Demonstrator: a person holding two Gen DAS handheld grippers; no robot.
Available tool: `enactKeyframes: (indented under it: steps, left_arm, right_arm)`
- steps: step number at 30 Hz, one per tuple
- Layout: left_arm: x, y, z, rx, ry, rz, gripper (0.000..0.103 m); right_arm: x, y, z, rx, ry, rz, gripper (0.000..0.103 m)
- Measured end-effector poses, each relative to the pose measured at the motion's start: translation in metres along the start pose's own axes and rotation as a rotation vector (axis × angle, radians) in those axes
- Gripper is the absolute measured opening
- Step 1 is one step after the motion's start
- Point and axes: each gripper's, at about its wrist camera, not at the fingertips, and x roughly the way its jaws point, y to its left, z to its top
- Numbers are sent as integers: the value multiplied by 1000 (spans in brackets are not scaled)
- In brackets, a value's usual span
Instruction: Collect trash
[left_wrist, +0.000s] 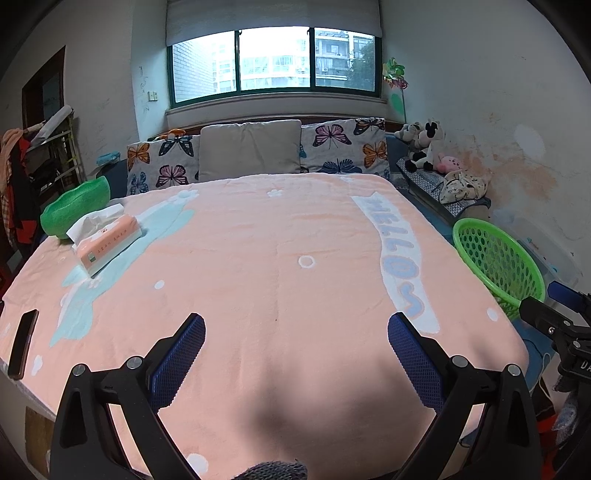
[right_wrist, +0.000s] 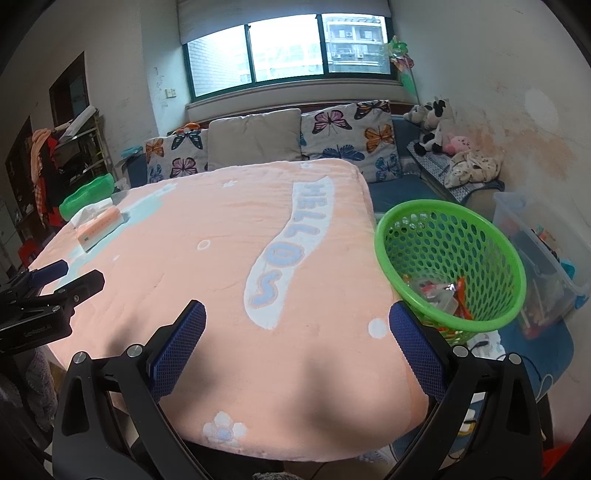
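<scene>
Tissue pack (left_wrist: 109, 242) on peach blanket (left_wrist: 258, 258), green bowl (left_wrist: 75, 210), possibly a phone (left_wrist: 23, 343), 3 cushions (left_wrist: 250, 149)

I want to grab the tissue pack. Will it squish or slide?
The tissue pack looks soft-wrapped, so it would probably squish under a claw. It likely weighs little. The fuzzy blanket should stop it sliding, though the loose top tissue may pull out.

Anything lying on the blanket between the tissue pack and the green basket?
No trash: only bare peach blanket with its HELLO print separates the orange paper tissue pack from the green perforated plastic basket. Both wrist views show this.
</scene>
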Motion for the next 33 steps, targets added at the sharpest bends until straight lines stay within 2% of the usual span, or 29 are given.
enactKeyframes:
  steps: [33]
  left_arm:
    - [4,11,-5,-17,16,18,96]
  right_arm:
    - [13,12,1,-23,15,31,99]
